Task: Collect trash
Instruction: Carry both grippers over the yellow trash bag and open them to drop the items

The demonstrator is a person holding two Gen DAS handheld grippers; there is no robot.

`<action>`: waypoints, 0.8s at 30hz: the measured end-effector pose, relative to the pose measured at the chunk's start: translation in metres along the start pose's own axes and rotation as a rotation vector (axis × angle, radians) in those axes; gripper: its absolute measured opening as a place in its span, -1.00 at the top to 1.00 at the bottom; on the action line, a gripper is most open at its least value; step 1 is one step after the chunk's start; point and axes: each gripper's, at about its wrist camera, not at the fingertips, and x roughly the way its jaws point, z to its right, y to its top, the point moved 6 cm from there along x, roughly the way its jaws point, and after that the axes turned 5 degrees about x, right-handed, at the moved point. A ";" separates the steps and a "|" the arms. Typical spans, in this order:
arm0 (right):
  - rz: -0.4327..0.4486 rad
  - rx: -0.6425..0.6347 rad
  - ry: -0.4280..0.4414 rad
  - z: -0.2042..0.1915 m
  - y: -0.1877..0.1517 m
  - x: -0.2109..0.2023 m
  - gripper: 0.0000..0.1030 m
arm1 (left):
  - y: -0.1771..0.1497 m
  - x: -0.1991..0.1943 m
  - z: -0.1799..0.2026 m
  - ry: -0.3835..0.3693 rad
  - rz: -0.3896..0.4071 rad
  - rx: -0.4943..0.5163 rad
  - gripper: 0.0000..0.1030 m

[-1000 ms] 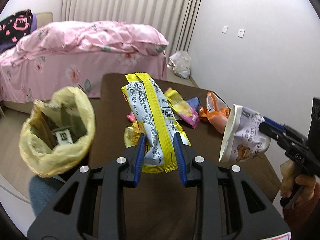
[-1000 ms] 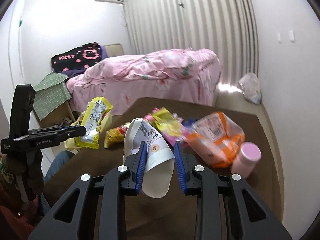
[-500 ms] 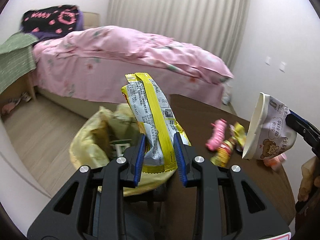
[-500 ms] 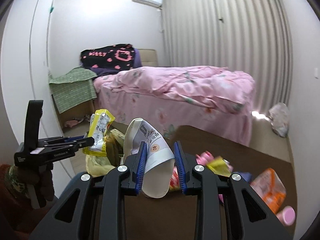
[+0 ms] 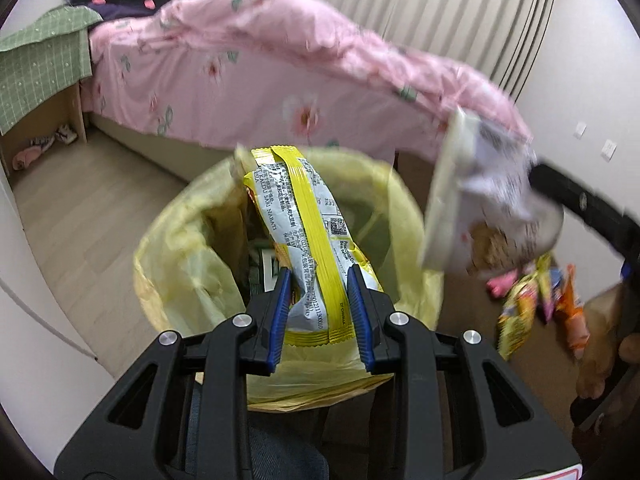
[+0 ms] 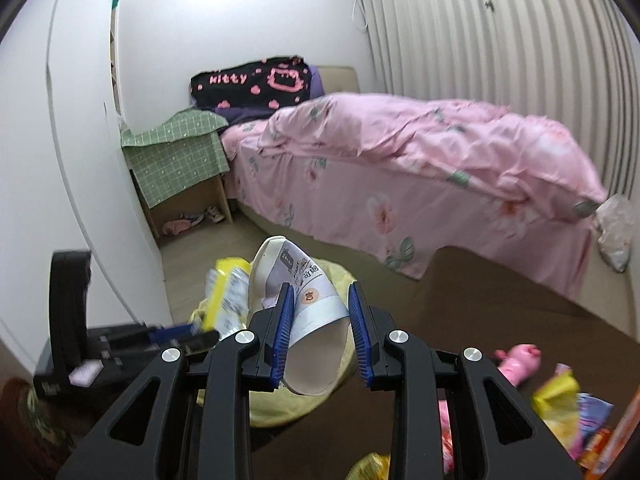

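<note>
Bedroom bin bag (image 5: 192,264) sits beneath the wrapper (image 5: 304,240) clamped in left hand-held gripper (image 5: 320,304).

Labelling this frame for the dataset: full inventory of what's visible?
Yellow-and-silver foil snack wrapper: 1, held over the bin opening.
Crushed white paper cup: 1, held beside the wrapper at the bin.
Yellow plastic bin liner: 1, bag open, beside the table.
Dark brown table: 1.
Loose snack wrappers: several, pink, yellow, orange, on the table.
Pink floral bed: 1, behind.
Black Kitty pillow: 1, at the bed's head.
Green checked cloth: 1, over a wooden stand.
Left gripper: black, blue pads, shut on wrapper.
Right gripper: same, shut on cup.
</note>
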 end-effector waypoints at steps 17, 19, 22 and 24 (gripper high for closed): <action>-0.138 0.042 0.014 0.001 -0.034 0.064 0.48 | -0.022 0.016 -0.017 0.034 -0.064 -0.039 0.46; -0.141 0.042 0.004 0.002 -0.033 0.066 0.48 | -0.020 0.014 -0.015 0.036 -0.060 -0.032 0.46; -0.148 0.054 -0.002 0.004 -0.035 0.067 0.47 | -0.018 0.009 -0.016 0.037 -0.050 -0.032 0.46; -0.153 0.061 -0.003 0.006 -0.036 0.068 0.47 | -0.016 0.006 -0.016 0.035 -0.042 -0.035 0.46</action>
